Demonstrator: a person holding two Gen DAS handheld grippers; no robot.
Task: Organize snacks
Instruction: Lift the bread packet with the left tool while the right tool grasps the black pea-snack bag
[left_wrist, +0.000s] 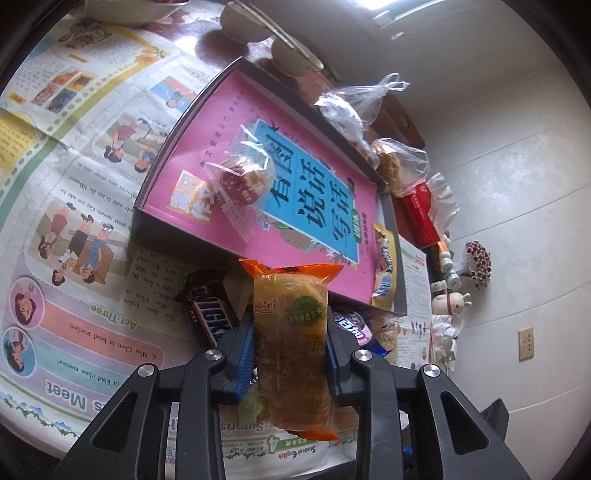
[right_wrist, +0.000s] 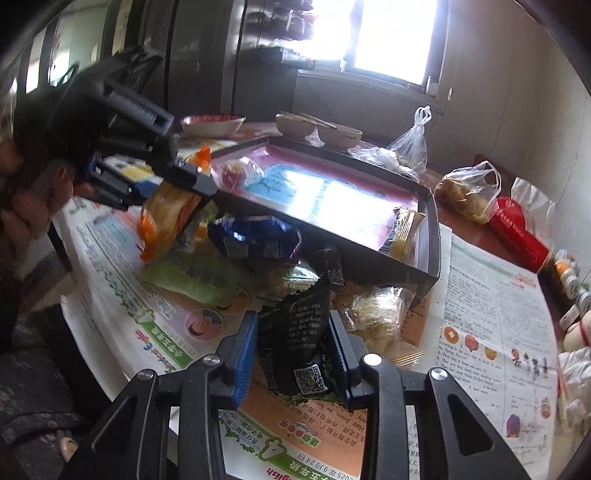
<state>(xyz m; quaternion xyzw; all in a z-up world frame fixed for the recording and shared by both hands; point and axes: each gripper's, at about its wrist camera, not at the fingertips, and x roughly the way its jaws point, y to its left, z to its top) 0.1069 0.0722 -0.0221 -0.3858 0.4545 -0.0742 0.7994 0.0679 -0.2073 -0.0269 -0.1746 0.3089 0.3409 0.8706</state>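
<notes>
- Left wrist view gives us the orange snack pack (left_wrist: 291, 343), pinched across its middle between the blue pads of the left gripper (left_wrist: 290, 332), lifted clear of the newspaper and hanging just short of the near wall of the dark tray (left_wrist: 177, 225).
- Over on the right wrist view, the right gripper (right_wrist: 293, 339) squeezes a black snack packet (right_wrist: 295, 343) upright between its pads, low over the pile.
- Inside the tray, on the pink book cover (left_wrist: 207, 155), a round snack in clear wrap (left_wrist: 243, 177) sits near the middle, and a yellow packet (left_wrist: 384, 266) leans against the right-hand wall.
- Loose on the newspaper (left_wrist: 92, 221) in front of the tray: a Snickers bar (left_wrist: 210, 321), a blue bag (right_wrist: 255, 236), a green packet (right_wrist: 195, 277) and a clear bag of pale biscuits (right_wrist: 373, 317).
- My read: we're mid-transfer, both tools loaded, pile only partly moved.
- Next up, the orange pack needs to rise over that near wall and be let go on bare pink cover, clear of the round snack; the black packet wants the same route.
- Bowls (right_wrist: 295, 125) and plastic bags (right_wrist: 410, 140) crowd the far side, so keep drops inside the walls.
</notes>
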